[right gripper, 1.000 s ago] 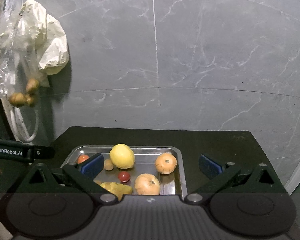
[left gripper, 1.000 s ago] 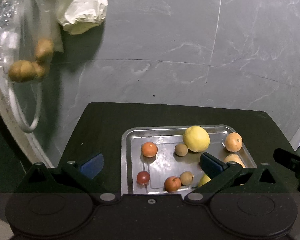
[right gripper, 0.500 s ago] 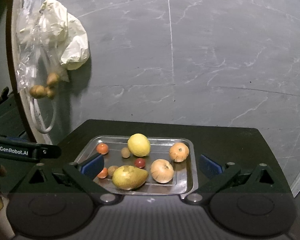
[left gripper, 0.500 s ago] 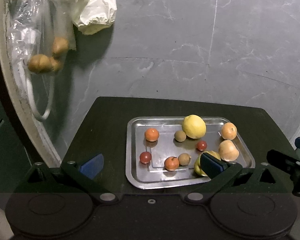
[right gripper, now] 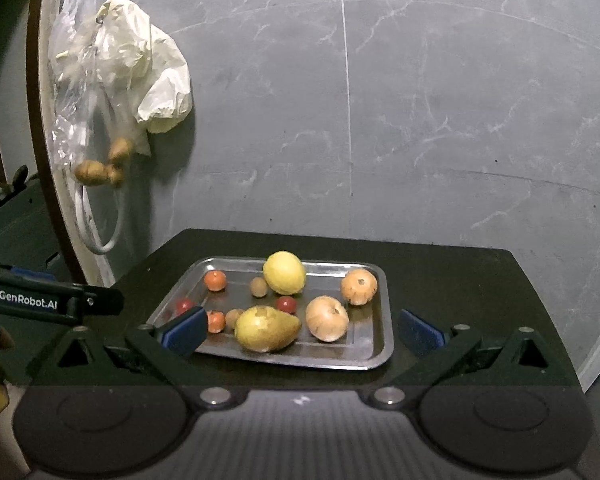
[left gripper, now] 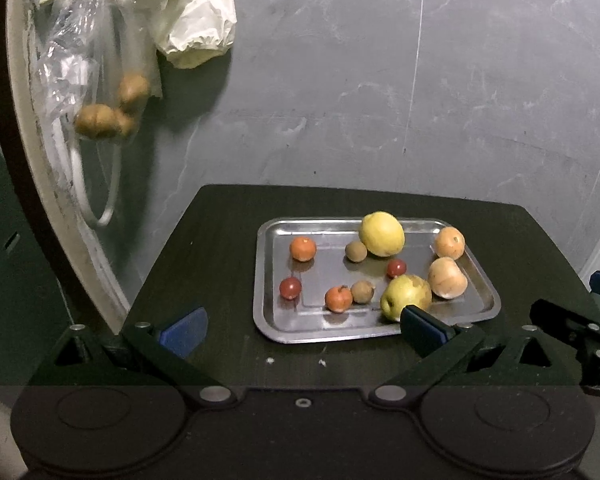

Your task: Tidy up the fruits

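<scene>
On the dark table (left gripper: 228, 216), steel tray (left gripper: 268, 320) of fruit, pear (left gripper: 404, 294) at five o'clock, lemon (left gripper: 381, 234) at twelve, left gripper (left gripper: 302, 326) and right gripper (right gripper: 300, 330) both spread wide, empty.

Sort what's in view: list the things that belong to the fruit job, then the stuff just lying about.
Job: metal tray; lemon; pear; the other fruits in the tray; left gripper; right gripper, both open.

Lying about: crumpled white bag; clear bag; white hose.
</scene>
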